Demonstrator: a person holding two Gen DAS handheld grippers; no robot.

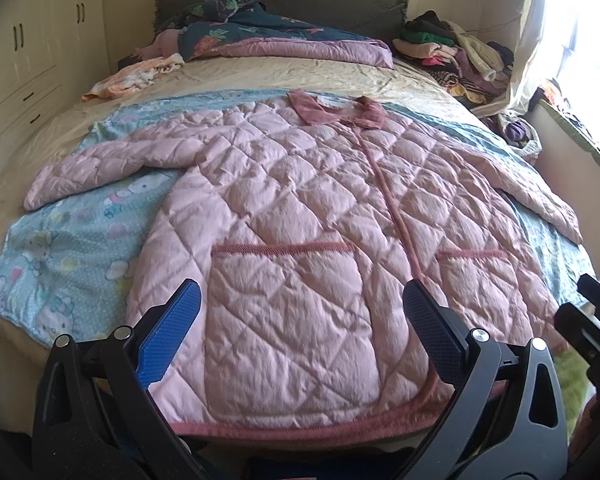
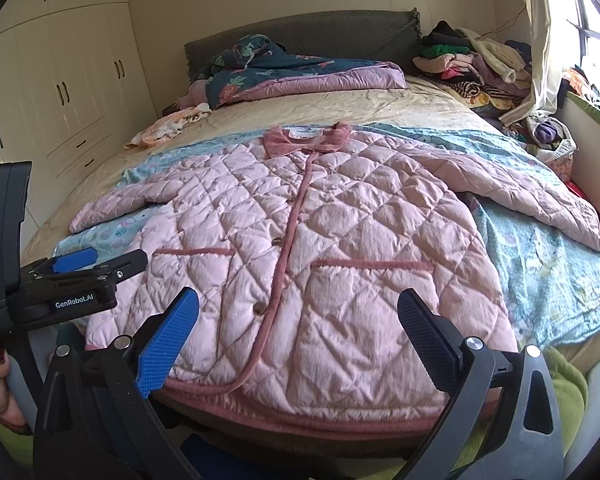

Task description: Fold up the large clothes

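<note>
With both the left gripper point(image 1: 300, 328) and right gripper point(image 2: 298, 332) spread wide and empty above the coat point(image 1: 300, 208), its puffy, slippery quilting could slide free of 2 narrow pinches mid-fold.

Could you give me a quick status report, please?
Left gripper open, right gripper open, both empty. Pink quilted jacket flat on bed, sleeves spread, unfolded. Nothing on it.

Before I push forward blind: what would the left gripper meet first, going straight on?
Likely the pink quilted jacket, around its left pocket; the open left gripper points straight at it. Depth is unclear.
</note>
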